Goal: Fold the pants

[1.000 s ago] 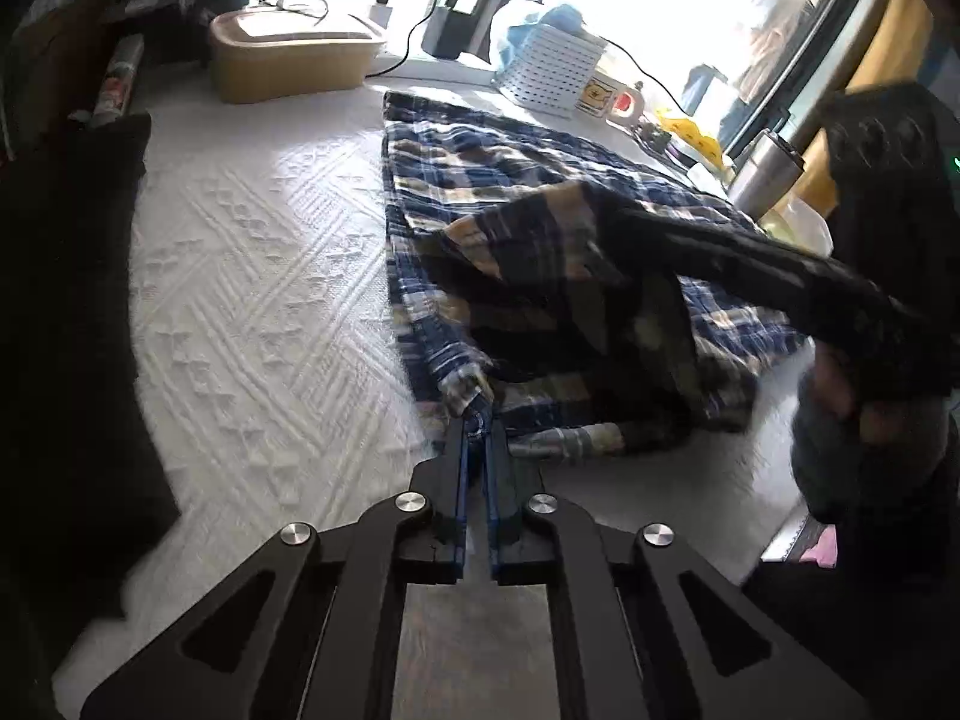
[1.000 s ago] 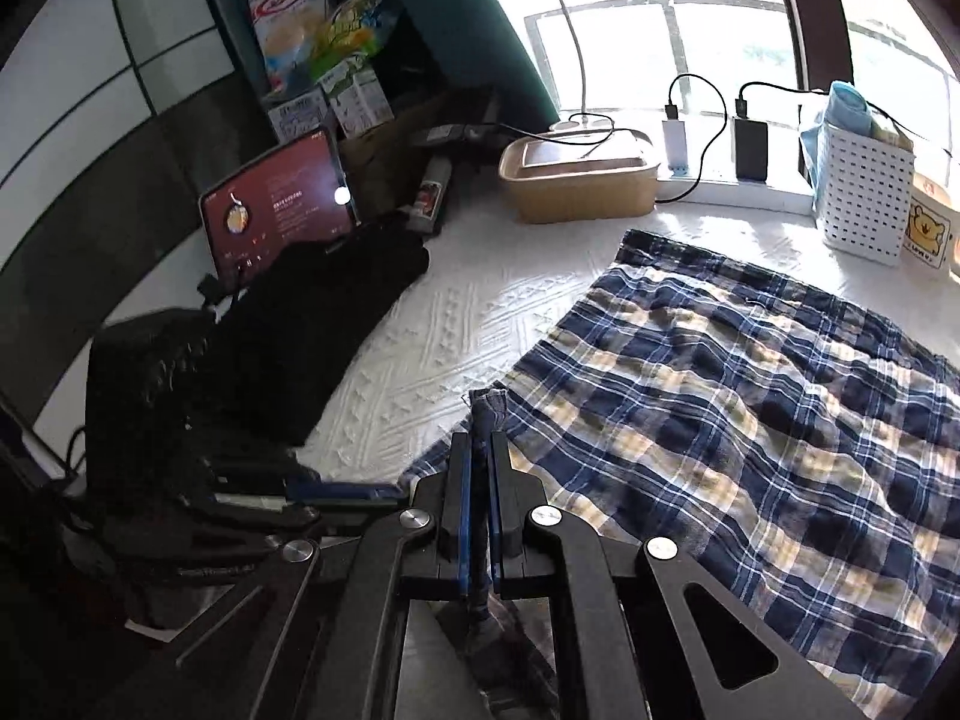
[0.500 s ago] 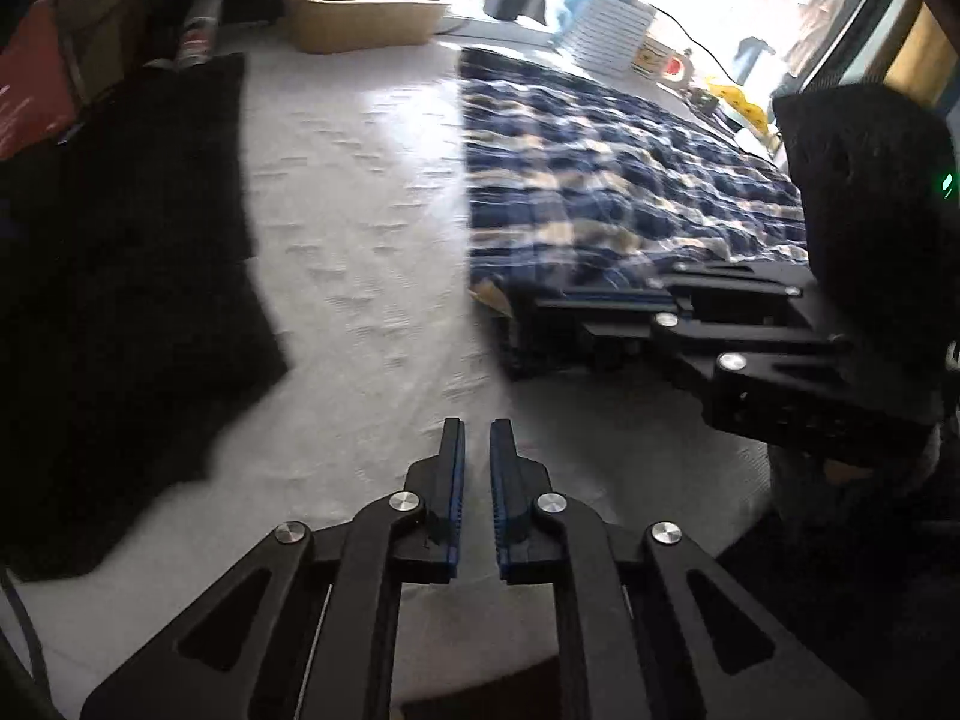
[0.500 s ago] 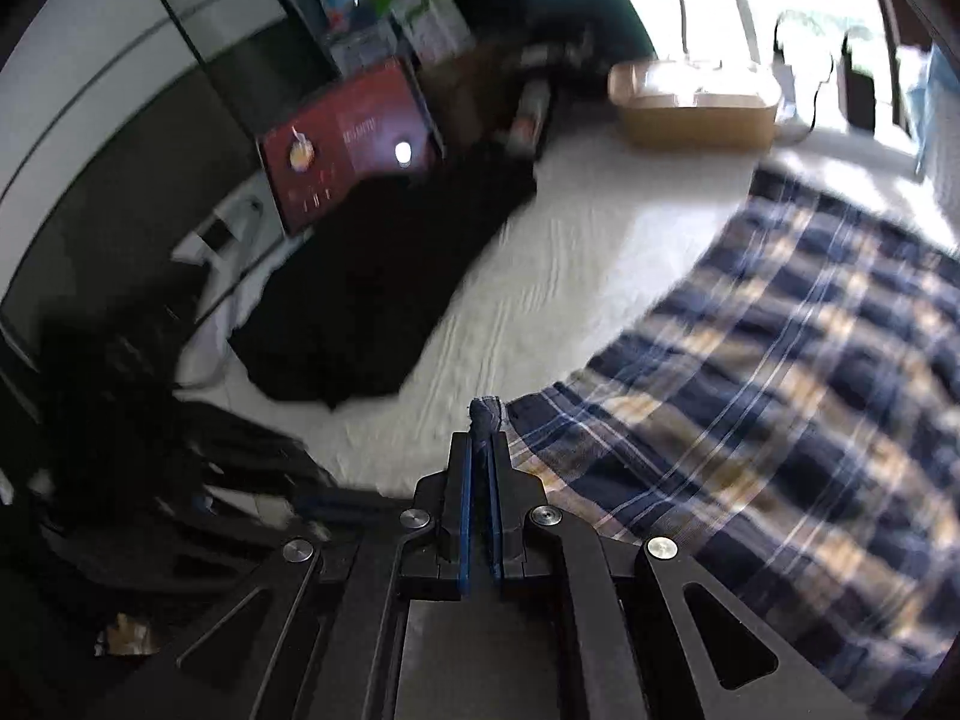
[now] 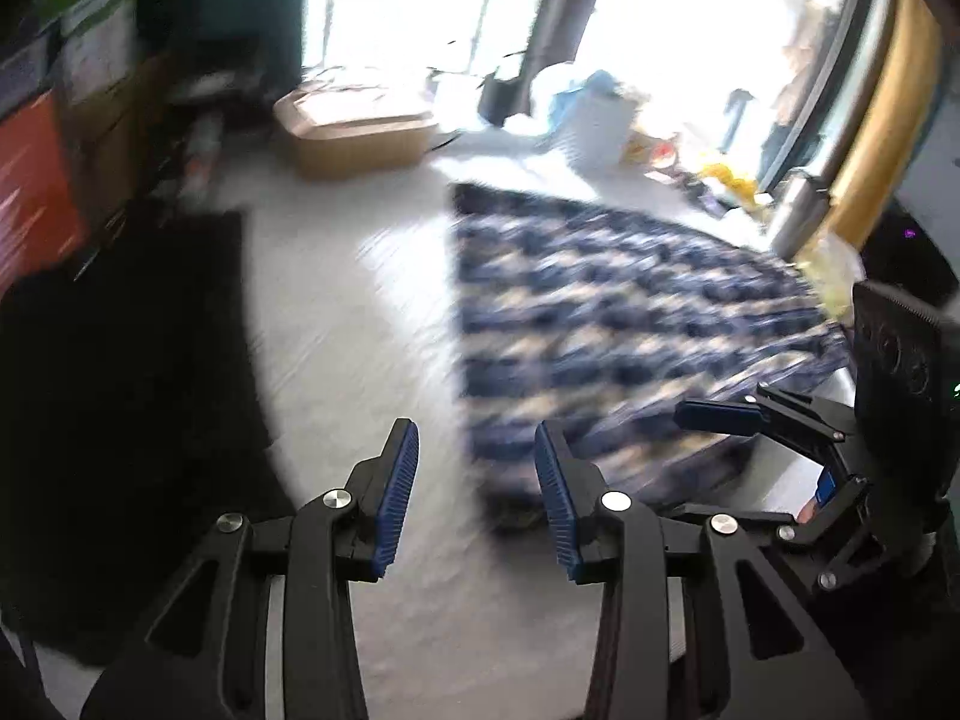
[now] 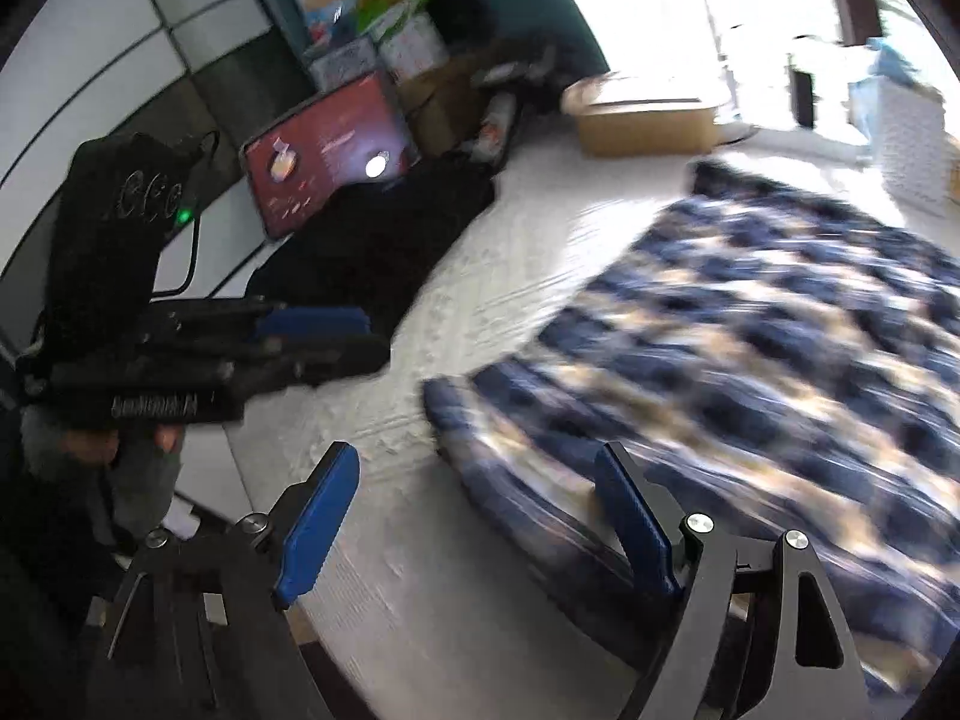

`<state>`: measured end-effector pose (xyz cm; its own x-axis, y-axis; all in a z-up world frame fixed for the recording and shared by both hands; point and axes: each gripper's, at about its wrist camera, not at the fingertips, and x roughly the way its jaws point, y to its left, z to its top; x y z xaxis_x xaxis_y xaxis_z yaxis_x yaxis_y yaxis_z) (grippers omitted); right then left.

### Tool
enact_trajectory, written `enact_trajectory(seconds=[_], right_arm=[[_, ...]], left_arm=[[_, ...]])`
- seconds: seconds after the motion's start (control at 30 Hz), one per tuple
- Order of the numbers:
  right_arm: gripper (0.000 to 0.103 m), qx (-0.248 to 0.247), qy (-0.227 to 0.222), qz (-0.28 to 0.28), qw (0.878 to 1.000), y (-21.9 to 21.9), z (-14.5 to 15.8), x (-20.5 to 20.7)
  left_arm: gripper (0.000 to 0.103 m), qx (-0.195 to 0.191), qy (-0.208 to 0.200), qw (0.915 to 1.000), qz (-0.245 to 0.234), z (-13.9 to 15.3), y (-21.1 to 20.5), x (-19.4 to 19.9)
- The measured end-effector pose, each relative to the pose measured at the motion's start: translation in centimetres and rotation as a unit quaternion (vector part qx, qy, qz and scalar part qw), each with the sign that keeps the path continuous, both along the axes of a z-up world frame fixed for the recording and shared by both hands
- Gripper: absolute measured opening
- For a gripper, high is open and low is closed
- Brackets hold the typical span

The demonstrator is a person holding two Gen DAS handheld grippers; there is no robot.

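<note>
Two hand-held grippers, both empty, jaws opening, nothing between the pads. Left hand-held gripper (image 5: 474,492) about half spread, hovering over bare white bedspread (image 5: 360,324) just off the near-left corner of the plaid pants (image 5: 630,324). Right hand-held gripper (image 6: 474,522) much wider, sitting at the near edge of the pants, near corner of the fabric showing through the gap but not pinched. Pants lying flat on the bedspread, already doubled judging by the thick near hem, long axis running away from both tools toward the tan box (image 5: 360,132) by the window. Relative to the pants: left tool off the left side, right tool over the near hem, so right closer to cloth. Black garment (image 5: 120,390) well left of the pants, clear of both. Likely next: re-grip along the near hem and carry it toward the far end. Heavy motion blur, so exact hem layering cannot be told.
</note>
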<state>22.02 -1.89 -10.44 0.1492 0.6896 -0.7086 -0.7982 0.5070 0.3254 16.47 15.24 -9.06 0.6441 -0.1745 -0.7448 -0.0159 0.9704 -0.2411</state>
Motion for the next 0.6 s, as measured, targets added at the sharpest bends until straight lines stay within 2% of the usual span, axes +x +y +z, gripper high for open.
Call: enact_trajectory(seconds=[0.1,0.17,0.27,0.33,0.4,0.53,0.6], right_arm=[[0.082,-0.011,-0.032,-0.064,0.997,-4.6,1.6,0.9],[0.082,-0.025,-0.058,-0.119,0.991,-8.4,2.4,1.8],[0.082,-0.062,-0.082,-0.179,0.978,-11.8,2.2,3.7],[0.074,-0.102,-0.087,-0.214,0.968,-13.5,1.1,5.2],[0.073,-0.125,-0.087,-0.223,0.963,-14.3,0.1,5.9],[0.073,-0.169,-0.088,-0.2,0.961,-13.6,-1.9,5.2],[0.073,-0.175,-0.097,-0.191,0.961,-14.0,-2.3,4.7]], left_arm=[[0.04,-0.009,-0.018,0.999,-0.041,0.9,-3.1,1.8],[0.04,-0.011,-0.019,0.9972,-0.071,0.8,-5.4,2.8],[0.04,-0.01,-0.013,0.9941,-0.107,-0.2,-8.2,4.1],[0.04,-0.007,0.004,0.9923,-0.124,-1.5,-10.0,5.1],[0.04,0.003,0.023,0.9912,-0.13,-2.6,-11.3,5.5],[0.04,0.026,0.053,0.988,-0.143,-4.6,-12.9,4.8],[0.042,0.042,0.046,0.9874,-0.145,-5.0,-13.3,4.2]])
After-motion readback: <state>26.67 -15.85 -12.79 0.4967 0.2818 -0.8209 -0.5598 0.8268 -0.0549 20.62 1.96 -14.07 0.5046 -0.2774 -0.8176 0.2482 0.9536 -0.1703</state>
